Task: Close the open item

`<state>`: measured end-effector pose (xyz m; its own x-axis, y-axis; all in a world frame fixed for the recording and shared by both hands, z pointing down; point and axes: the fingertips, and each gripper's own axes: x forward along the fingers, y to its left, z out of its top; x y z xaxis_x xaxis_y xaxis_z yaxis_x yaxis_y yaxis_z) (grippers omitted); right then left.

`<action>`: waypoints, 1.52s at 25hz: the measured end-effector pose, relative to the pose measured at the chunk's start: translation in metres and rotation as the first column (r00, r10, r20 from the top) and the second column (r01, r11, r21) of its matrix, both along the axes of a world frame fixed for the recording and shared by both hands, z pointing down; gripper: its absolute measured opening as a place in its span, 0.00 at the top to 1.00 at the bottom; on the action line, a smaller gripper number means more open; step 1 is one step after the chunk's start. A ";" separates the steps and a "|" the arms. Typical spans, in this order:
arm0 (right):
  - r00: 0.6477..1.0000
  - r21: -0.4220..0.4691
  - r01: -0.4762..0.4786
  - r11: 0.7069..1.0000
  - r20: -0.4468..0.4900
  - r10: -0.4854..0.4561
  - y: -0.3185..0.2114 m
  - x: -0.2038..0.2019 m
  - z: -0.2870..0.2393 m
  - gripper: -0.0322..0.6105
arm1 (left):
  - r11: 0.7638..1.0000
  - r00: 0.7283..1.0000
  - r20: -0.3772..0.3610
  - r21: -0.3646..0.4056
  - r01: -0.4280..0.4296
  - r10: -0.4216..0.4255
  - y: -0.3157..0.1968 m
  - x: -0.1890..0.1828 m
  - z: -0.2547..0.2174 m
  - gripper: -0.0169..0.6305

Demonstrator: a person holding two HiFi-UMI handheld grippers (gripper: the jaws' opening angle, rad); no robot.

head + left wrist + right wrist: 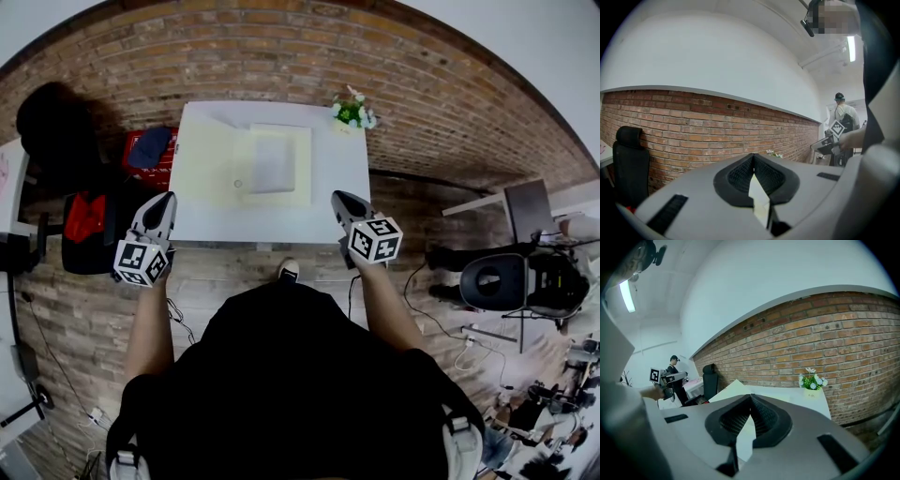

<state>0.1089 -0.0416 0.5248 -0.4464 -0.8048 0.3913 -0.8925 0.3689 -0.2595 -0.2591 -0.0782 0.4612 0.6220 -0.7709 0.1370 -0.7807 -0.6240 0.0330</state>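
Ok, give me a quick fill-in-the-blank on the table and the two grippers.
1. The wall behind the white table is built of ____.
2. The flower pot stands at the table's far ____ corner in the head view.
3. The left gripper and the right gripper both have their jaws ____, holding nothing.
Missing words: brick, right, shut.

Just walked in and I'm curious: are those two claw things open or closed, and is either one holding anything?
Left gripper: closed, nothing between its jaws.
Right gripper: closed, nothing between its jaws.
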 end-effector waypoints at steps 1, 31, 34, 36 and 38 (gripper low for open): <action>1.000 -0.001 0.004 1.000 0.000 -0.004 -0.003 0.001 0.000 0.91 | 1.000 1.000 -0.001 0.000 0.003 -0.003 -0.002 0.001 0.000 0.96; 0.997 -0.033 0.079 0.996 0.019 -0.079 -0.074 0.045 0.017 0.91 | 0.998 0.998 0.021 -0.018 0.061 -0.061 -0.056 0.051 0.000 0.96; 0.997 -0.035 0.080 0.996 0.025 -0.079 -0.078 0.052 0.019 0.91 | 0.998 0.998 0.024 -0.017 0.059 -0.059 -0.061 0.060 0.000 0.96; 0.996 -0.037 0.081 0.996 0.027 -0.080 -0.079 0.058 0.021 0.91 | 0.998 0.998 0.026 -0.015 0.057 -0.057 -0.065 0.068 -0.001 0.95; 0.996 -0.039 0.081 0.996 0.030 -0.080 -0.081 0.065 0.023 0.91 | 0.998 0.998 0.026 -0.013 0.054 -0.054 -0.068 0.077 -0.001 0.96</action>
